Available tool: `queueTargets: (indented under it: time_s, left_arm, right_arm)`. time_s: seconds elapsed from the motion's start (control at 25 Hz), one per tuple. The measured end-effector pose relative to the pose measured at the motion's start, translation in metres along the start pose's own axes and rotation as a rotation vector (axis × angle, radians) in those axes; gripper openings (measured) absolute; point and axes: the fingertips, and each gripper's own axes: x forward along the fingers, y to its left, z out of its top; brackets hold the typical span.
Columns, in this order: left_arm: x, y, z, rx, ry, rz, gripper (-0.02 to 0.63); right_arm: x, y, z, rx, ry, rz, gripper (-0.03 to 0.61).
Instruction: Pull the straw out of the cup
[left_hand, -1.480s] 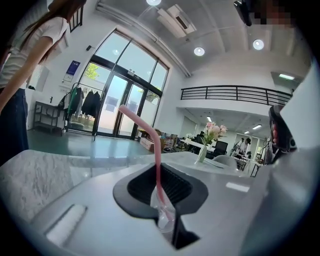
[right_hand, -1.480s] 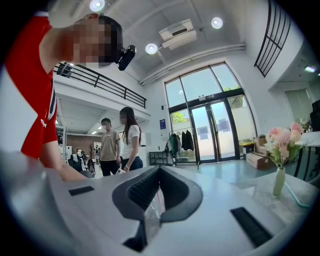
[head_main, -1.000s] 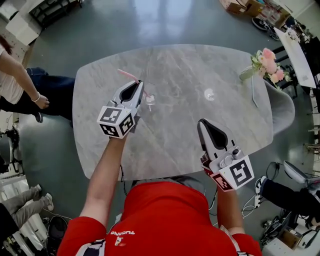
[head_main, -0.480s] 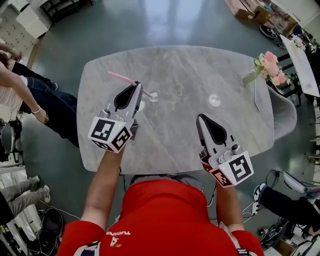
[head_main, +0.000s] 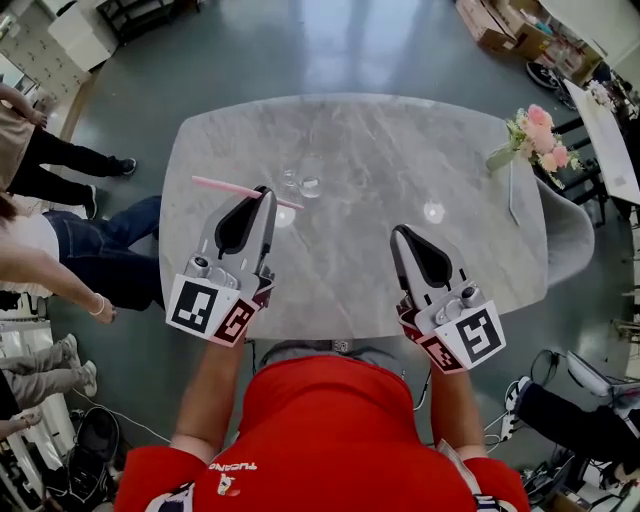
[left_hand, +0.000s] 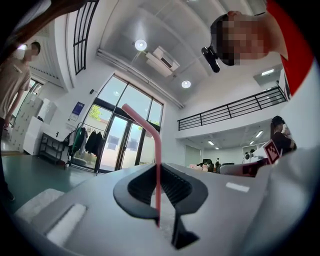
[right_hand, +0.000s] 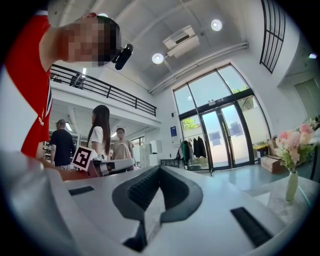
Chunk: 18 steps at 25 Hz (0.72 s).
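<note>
Left gripper (head_main: 264, 192): jaws pinch the pink straw (head_main: 228, 186), which sticks out to the left over the table (head_main: 400, 140). Straw is out of the cup (head_main: 309, 186), just beside it. Right gripper (head_main: 400, 236): jaws pressed together, empty, at the near edge.

My surface (head_main: 350, 140) reads as grey veined stone, polished. The straw (head_main: 225, 187) is smooth pink plastic. The cup (head_main: 310, 187) is clear, perhaps glass. The left claw (head_main: 264, 191) and right claw (head_main: 397, 232) are matt grey plastic with black ribbed pads (left_hand: 175, 186).
</note>
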Motion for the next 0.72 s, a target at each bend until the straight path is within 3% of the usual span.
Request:
queueTargets:
  time_s: [0.36, 0.72]
  left_arm:
    - [-0.035, -0.031, 0.017, 0.007, -0.033, -0.011, 0.026]
    - [-0.063, -0.061, 0.027, 0.063, -0.04, -0.037, 0.026]
  right_arm:
    - [-0.006, 0.016, 0.004, -0.006, -0.014, 0.044, 0.0]
    - [-0.016, 0.042, 0.012, -0.017, -0.034, 0.1, 0.001]
